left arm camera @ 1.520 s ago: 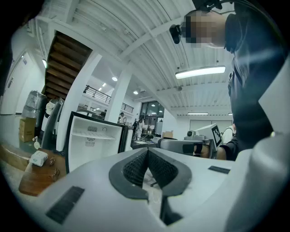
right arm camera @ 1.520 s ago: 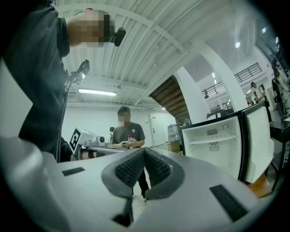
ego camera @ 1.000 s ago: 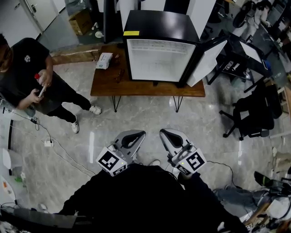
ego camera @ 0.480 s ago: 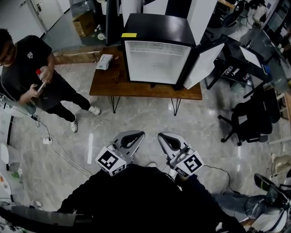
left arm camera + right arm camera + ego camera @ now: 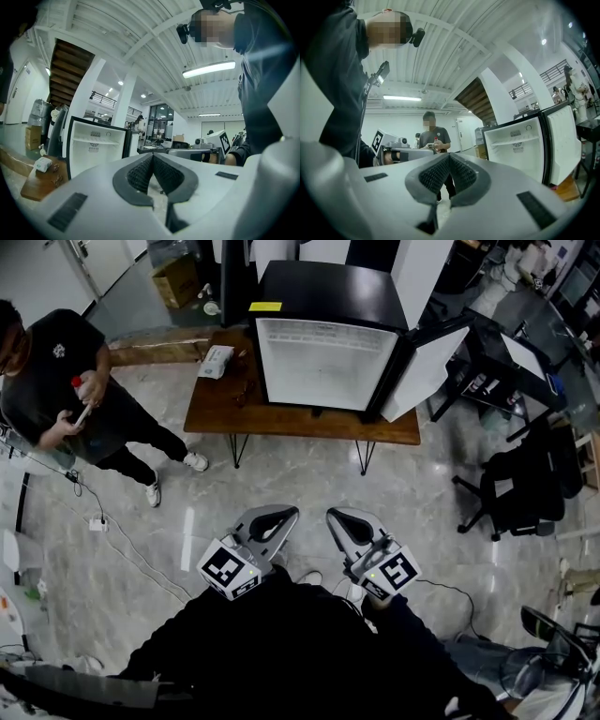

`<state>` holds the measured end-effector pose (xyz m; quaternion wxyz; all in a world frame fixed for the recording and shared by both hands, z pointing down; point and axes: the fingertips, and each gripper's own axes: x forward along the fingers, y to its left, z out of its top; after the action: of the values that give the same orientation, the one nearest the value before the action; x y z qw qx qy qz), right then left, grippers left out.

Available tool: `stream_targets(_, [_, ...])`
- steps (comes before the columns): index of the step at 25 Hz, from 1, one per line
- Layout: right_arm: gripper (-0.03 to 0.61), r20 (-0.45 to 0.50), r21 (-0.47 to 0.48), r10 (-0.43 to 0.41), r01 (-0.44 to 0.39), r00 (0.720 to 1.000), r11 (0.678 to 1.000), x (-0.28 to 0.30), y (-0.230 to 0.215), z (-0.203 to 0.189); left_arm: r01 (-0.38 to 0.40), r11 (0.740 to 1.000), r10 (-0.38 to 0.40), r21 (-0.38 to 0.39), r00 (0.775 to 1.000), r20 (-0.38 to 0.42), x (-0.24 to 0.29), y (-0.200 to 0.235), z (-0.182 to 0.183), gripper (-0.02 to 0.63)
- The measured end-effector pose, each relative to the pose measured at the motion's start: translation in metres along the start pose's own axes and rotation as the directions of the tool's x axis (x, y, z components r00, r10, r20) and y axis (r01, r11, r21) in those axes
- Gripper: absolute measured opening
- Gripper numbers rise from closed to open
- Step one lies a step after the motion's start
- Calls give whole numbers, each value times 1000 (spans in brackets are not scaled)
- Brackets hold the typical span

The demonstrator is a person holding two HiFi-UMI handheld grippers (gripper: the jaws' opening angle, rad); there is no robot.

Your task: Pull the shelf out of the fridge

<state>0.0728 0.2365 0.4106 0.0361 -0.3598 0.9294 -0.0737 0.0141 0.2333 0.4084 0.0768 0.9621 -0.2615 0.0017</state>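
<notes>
Sitting side by side, the left gripper and right gripper both have their jaws pressed together with nothing between them. At twelve o'clock from them, well apart across the floor, the fridge stands on a low wooden table, its door swung open toward two o'clock. The shelf lies across the upper part of its white inside. A bystander stands at ten o'clock, an office chair at three.
</notes>
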Motion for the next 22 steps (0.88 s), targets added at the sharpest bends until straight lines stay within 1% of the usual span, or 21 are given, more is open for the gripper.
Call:
stream_targets(5, [6, -7, 8, -2, 2, 1000, 1000, 31, -21, -3, 12, 1000, -12, -1, 1000, 3, 15, 35, -2, 6])
stream_targets(9, [8, -18, 0, -14, 14, 1000, 1000, 62, -44, 1, 14, 1000, -14, -7, 1000, 12, 32, 74, 3, 6])
stream_targets(15, [8, -22, -11, -38, 38, 999, 999, 118, -86, 8, 43, 999, -43, 6, 999, 17, 59, 136, 15, 6])
stream_targets(18, [8, -25, -14, -61, 61, 998, 998, 146, -107, 11, 55, 998, -55, 7, 998, 20, 71, 165, 20, 6])
stream_targets(22, [8, -41, -15, -114, 113, 993, 993, 187, -137, 10, 67, 998, -67, -3, 997, 26, 84, 204, 24, 6])
